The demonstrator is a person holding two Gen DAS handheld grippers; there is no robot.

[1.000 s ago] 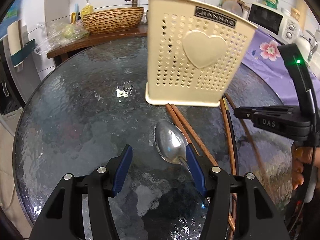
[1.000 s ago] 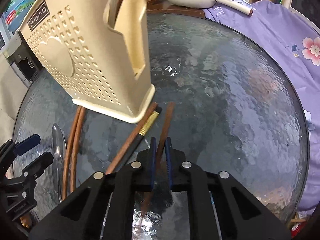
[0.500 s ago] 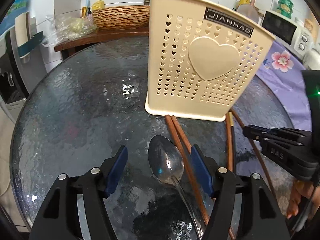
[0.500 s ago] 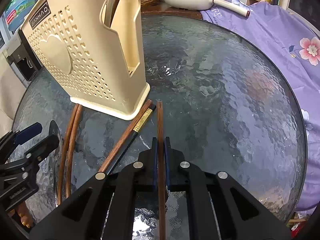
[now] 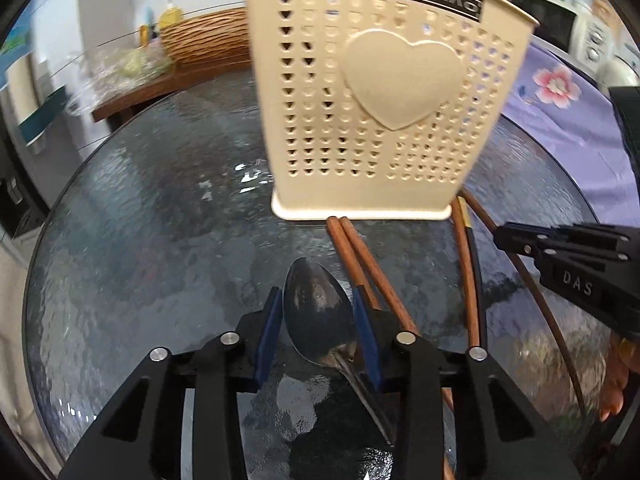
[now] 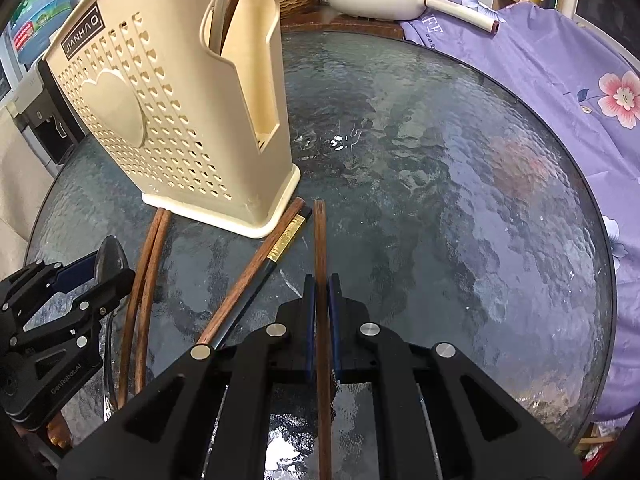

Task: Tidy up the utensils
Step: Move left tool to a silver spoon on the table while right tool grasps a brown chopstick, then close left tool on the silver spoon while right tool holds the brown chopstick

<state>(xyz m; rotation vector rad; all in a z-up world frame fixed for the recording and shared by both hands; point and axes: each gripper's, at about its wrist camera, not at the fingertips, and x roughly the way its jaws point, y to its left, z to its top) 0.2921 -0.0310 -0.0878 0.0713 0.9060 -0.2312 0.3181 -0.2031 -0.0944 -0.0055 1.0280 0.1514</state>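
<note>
The left gripper (image 5: pixel 318 312) has just been closing — its blue pads, a second ago wide apart around the spoon (image 5: pixel 318 316), now sit against both edges of the bowl on the glass desk (image 5: pixel 140 260). Beyond stands the cream utensil holder (image 5: pixel 380 100), chopsticks (image 5: pixel 360 264) at its base. The right gripper (image 6: pixel 321 304) stays clamped on one brown chopstick (image 6: pixel 320 240).

Black tool (image 5: pixel 319 312), blue pads (image 5: pixel 267 328), silver screws, "DAS" marking
</note>
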